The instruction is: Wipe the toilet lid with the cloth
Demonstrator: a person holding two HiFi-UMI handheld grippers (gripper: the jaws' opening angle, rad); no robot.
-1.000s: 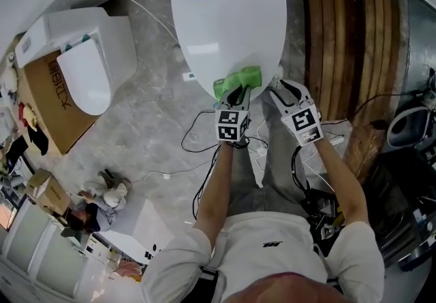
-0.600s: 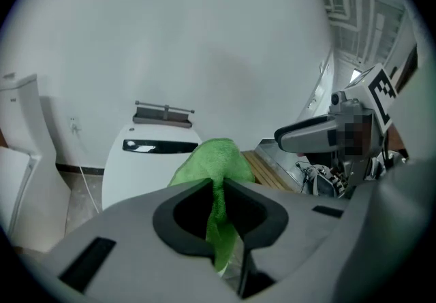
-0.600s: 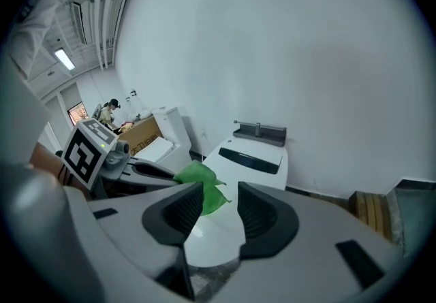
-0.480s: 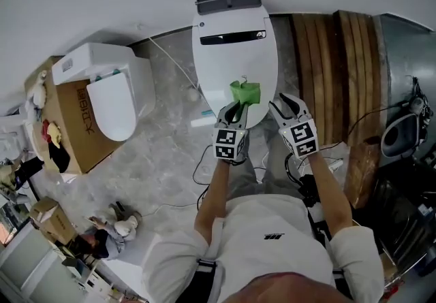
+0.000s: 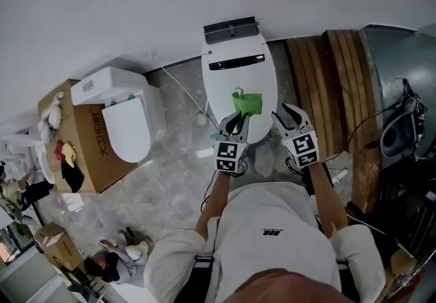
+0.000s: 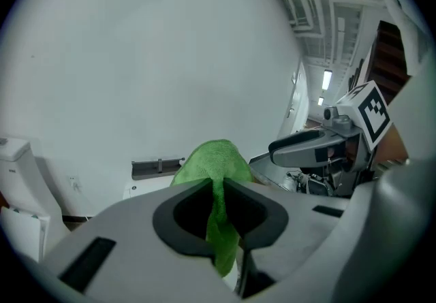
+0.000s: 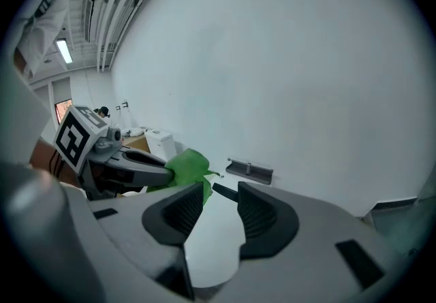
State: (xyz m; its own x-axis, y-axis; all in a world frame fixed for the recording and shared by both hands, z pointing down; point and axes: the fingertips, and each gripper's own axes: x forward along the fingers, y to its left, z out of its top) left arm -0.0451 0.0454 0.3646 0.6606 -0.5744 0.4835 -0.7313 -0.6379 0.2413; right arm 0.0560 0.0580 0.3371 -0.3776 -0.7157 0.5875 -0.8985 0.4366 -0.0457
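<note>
While our left gripper (image 5: 231,119) clamps the cloth (image 5: 246,103) over the toilet lid (image 5: 237,80), the right gripper (image 5: 289,113) gapes empty; wiping seems unfinished.

"The cloth (image 5: 246,103) is bright green, the toilet lid (image 5: 240,80) plain white."
"And the floor (image 5: 178,158)?"
"Grey, marbled. The planks (image 5: 327,84) are striped brown. The left gripper (image 5: 234,116) and right gripper (image 5: 289,113) wear black-and-white squares."
</note>
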